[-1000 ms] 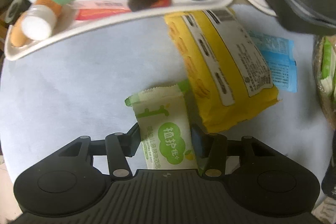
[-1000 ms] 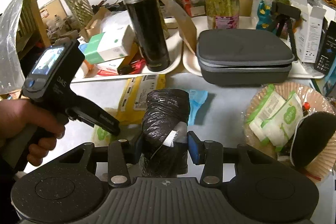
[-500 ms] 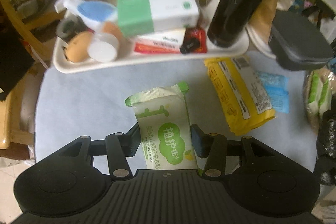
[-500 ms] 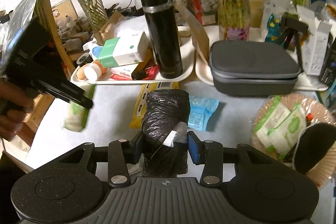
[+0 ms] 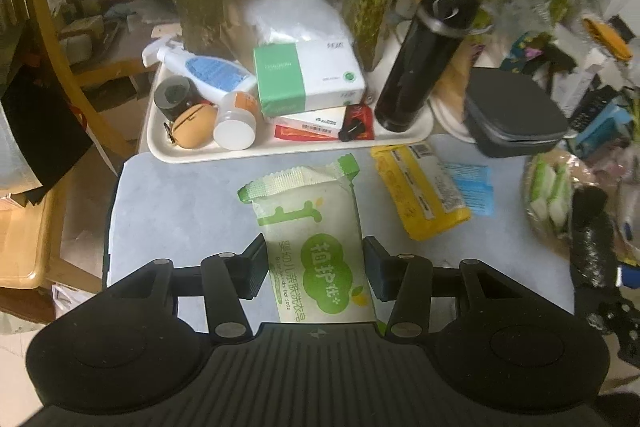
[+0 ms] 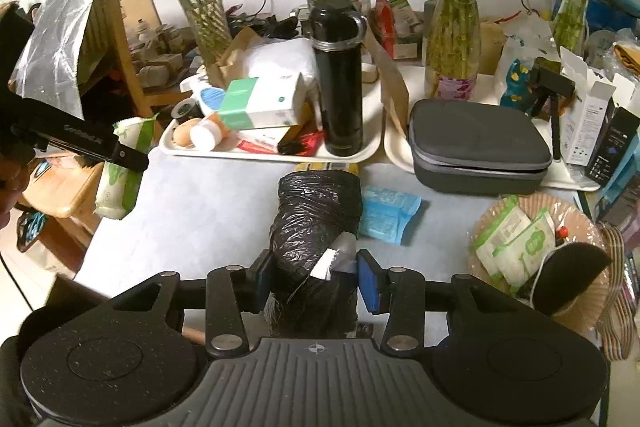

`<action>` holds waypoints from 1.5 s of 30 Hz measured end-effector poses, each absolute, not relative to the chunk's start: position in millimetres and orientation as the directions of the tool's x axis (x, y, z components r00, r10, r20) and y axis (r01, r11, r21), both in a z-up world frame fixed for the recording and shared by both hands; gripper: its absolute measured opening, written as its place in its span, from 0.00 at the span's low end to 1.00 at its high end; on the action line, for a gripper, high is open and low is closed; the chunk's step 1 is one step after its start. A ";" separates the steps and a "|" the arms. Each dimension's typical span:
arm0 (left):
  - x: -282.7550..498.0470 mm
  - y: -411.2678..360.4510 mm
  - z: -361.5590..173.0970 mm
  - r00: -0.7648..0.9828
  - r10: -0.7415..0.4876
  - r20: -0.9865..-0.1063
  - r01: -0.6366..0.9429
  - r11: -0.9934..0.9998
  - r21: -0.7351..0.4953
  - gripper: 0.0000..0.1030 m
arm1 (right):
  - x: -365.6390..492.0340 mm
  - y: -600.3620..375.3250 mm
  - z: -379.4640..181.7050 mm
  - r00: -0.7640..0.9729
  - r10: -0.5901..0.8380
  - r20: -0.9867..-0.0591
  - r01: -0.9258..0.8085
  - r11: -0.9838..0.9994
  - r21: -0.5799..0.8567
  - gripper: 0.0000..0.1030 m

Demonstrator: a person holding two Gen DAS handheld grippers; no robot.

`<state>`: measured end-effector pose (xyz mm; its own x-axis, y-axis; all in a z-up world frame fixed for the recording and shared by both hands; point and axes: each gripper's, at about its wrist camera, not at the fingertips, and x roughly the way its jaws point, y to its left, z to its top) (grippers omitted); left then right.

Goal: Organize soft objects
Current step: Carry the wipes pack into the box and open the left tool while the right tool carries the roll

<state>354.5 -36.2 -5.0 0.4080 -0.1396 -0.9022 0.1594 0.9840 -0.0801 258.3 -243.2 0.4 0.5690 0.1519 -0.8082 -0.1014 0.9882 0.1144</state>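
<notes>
My left gripper is shut on a white and green soap packet and holds it up above the left part of the pale blue table. The packet also shows in the right wrist view, hanging off the table's left edge. My right gripper is shut on a roll of black plastic bags above the table's middle. A round woven basket at the right holds white and green packets and a black pouch.
A yellow packet and a blue packet lie on the table. A white tray at the back holds a black flask, boxes and bottles. A grey zip case sits at the back right. Glass vases with bamboo stand behind.
My left gripper has risen and pulled back to the left with the soap packet, away from the yellow packet. My right gripper still holds the black roll and has lifted a little.
</notes>
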 end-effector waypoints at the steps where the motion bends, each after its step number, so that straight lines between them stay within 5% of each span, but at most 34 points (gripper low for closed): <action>1: 348.7 -35.1 0.1 0.414 -0.150 -0.898 0.165 0.982 -0.088 0.47 | 255.6 -240.9 4.4 0.563 0.156 -0.811 -0.107 0.988 0.115 0.45; 19: 251.7 -39.6 51.3 0.386 -0.367 -0.846 0.266 0.923 -0.279 0.47 | 191.3 -213.6 42.4 0.529 0.223 -0.819 -0.206 0.970 0.131 0.45; 33: 207.8 -73.2 22.3 0.244 -0.523 -0.816 0.318 0.838 -0.442 0.48 | 161.4 -217.2 46.4 0.538 0.231 -0.811 -0.197 0.970 0.145 0.45; 35: 204.0 -70.4 20.3 0.259 -0.554 -0.791 0.310 0.823 -0.475 0.62 | 158.9 -218.8 45.2 0.538 0.231 -0.810 -0.190 0.970 0.151 0.45; 45: 172.0 -54.8 34.9 0.425 -0.449 -0.786 0.354 0.882 -0.312 0.66 | 145.7 -221.6 34.8 0.524 0.242 -0.817 -0.173 0.969 0.176 0.45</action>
<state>172.0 -54.8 34.9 0.4251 -0.4487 -0.7861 0.3536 0.8818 -0.3121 145.7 -221.6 34.8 0.5238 0.2417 -0.8168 -0.1726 0.9691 0.1761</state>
